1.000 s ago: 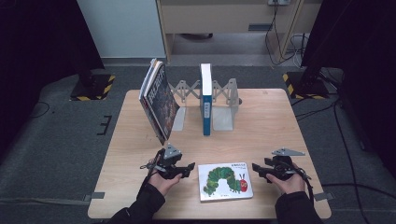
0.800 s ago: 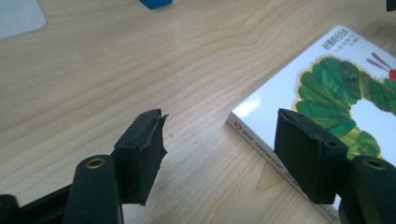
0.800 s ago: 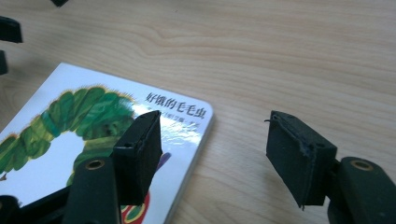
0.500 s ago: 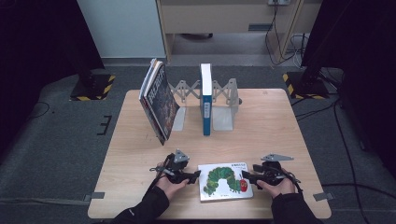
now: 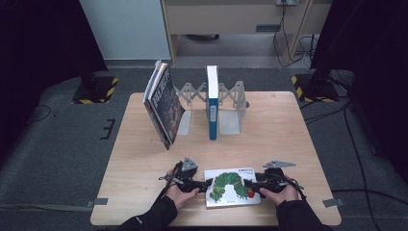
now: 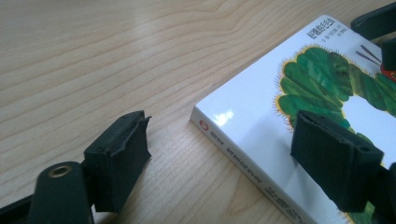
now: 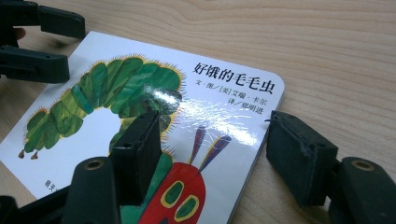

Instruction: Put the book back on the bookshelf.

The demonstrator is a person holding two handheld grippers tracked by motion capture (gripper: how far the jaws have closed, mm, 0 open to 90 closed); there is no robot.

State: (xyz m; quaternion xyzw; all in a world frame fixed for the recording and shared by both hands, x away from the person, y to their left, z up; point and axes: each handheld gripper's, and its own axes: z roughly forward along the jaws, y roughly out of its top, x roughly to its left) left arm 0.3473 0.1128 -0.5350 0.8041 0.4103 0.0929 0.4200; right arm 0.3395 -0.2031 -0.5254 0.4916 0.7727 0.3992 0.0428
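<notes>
On the left of the wooden table (image 5: 144, 159), seen from the high view, a stack of dark books (image 5: 163, 103) leans tilted at the left end of a grey expanding book rack (image 5: 231, 103). Just right of them a blue book (image 5: 212, 103) stands upright in the rack.

Near the front edge, the left gripper (image 5: 206, 185) lies low in the person's left hand (image 5: 180, 195), pointing at the left edge of a caterpillar picture book (image 5: 232, 186) that lies flat on the table, cover up. Its jaws have just been opening and stand wide. In the left gripper view (image 6: 219, 156) one pad rests down by the bare wood beside the spine, the other hangs over the white cover, and neither presses on the book (image 6: 289, 112).

The book lies between both grippers, close to the person.

At its right edge the right gripper (image 5: 248, 185) comes in from the right hand (image 5: 279, 192). In the right gripper view (image 7: 215, 154) its jaws stand apart and straddle the book's corner: one pad over the glossy cover (image 7: 154, 107), the other just outside the edge on the wood. Nothing is clamped. The left gripper's black jaws (image 7: 35, 42) show at the far corner of the book.
</notes>
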